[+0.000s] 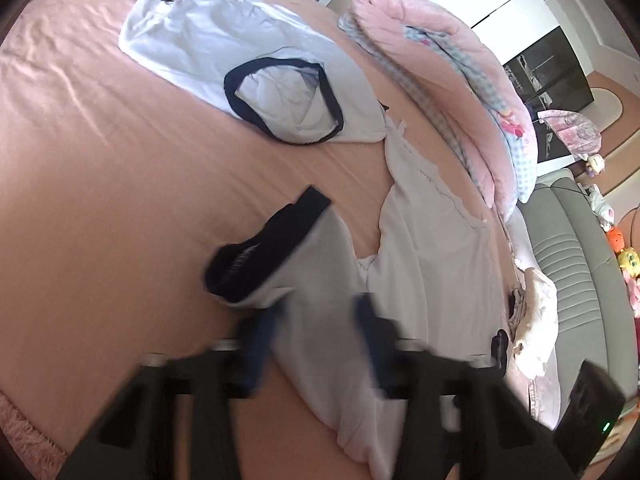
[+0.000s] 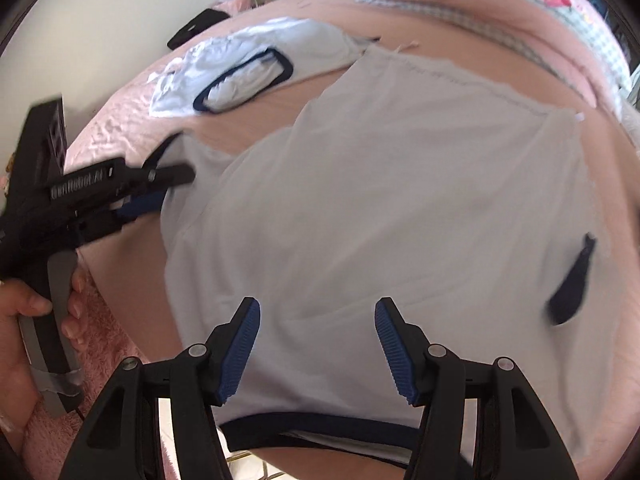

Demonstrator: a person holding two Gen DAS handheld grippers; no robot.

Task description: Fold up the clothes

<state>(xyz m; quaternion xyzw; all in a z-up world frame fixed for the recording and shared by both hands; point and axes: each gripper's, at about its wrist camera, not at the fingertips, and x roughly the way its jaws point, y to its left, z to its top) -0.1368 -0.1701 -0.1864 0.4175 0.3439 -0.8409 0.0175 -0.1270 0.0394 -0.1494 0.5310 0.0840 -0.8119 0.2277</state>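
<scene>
A white T-shirt (image 2: 380,200) with navy trim lies spread on the pink bed (image 1: 100,160). Its navy collar (image 2: 320,424) is nearest my right gripper (image 2: 318,344), which hovers open over the chest, pads apart and touching nothing. The shirt's navy-cuffed sleeve (image 1: 264,240) lies in front of my left gripper (image 1: 316,320). That view is blurred, with white sleeve cloth between the fingers. In the right wrist view the left gripper (image 2: 164,190) has its jaws close together on the sleeve's edge. The other navy cuff (image 2: 572,280) rests at the right.
A second white shirt with a navy collar (image 1: 240,52) lies farther up the bed. A folded pink quilt (image 1: 460,80) runs along the far side. A grey sofa (image 1: 568,260) with plush toys stands beyond. A person's hand (image 2: 24,308) holds the left gripper's handle.
</scene>
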